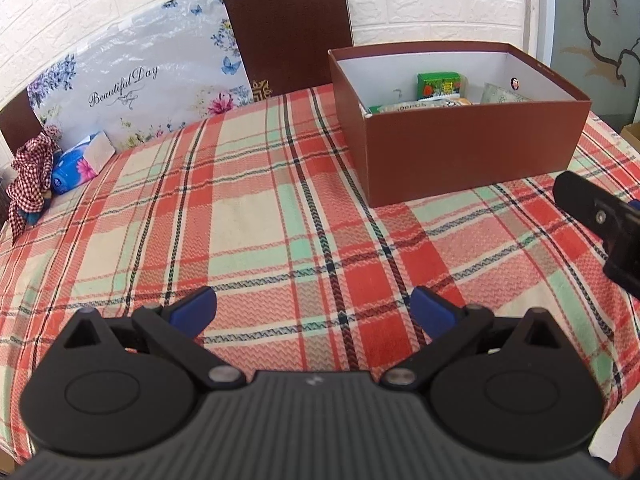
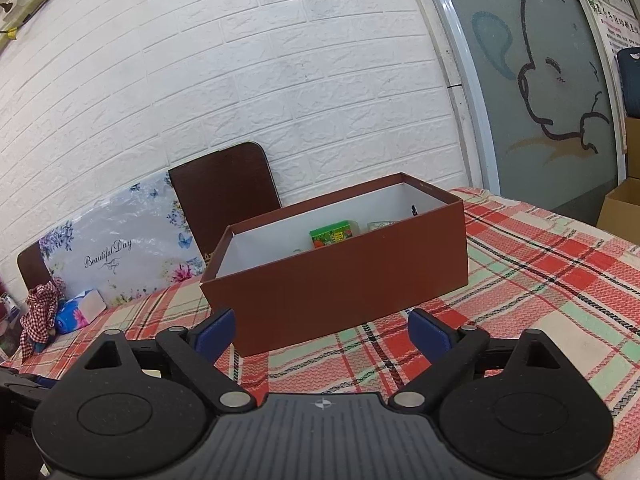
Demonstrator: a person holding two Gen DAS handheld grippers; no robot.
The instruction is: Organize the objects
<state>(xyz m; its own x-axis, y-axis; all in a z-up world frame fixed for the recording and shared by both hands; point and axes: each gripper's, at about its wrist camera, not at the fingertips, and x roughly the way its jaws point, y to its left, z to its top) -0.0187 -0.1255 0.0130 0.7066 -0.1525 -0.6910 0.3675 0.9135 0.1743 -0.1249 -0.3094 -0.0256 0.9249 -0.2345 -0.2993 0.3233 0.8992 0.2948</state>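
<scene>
An open brown box [image 1: 472, 148] stands on the plaid tablecloth [image 1: 240, 220] at the far right. Inside it lie a green packet [image 1: 439, 85] and other packets, partly hidden by the front wall. My left gripper [image 1: 314, 310] is open and empty, above bare cloth in front of the box and to its left. My right gripper [image 2: 322, 330] is open and empty, close in front of the box [image 2: 340, 280]; the green packet [image 2: 334, 234] shows over the rim. Part of the right gripper's body [image 1: 600, 224] shows at the right edge of the left wrist view.
A blue tissue pack [image 1: 82, 162] and a red checked cloth [image 1: 32, 176] lie at the table's far left. A floral board [image 1: 132, 84] and a brown lid [image 1: 288, 28] lean on the brick wall. Cardboard boxes [image 2: 620, 210] stand beyond the table's right edge.
</scene>
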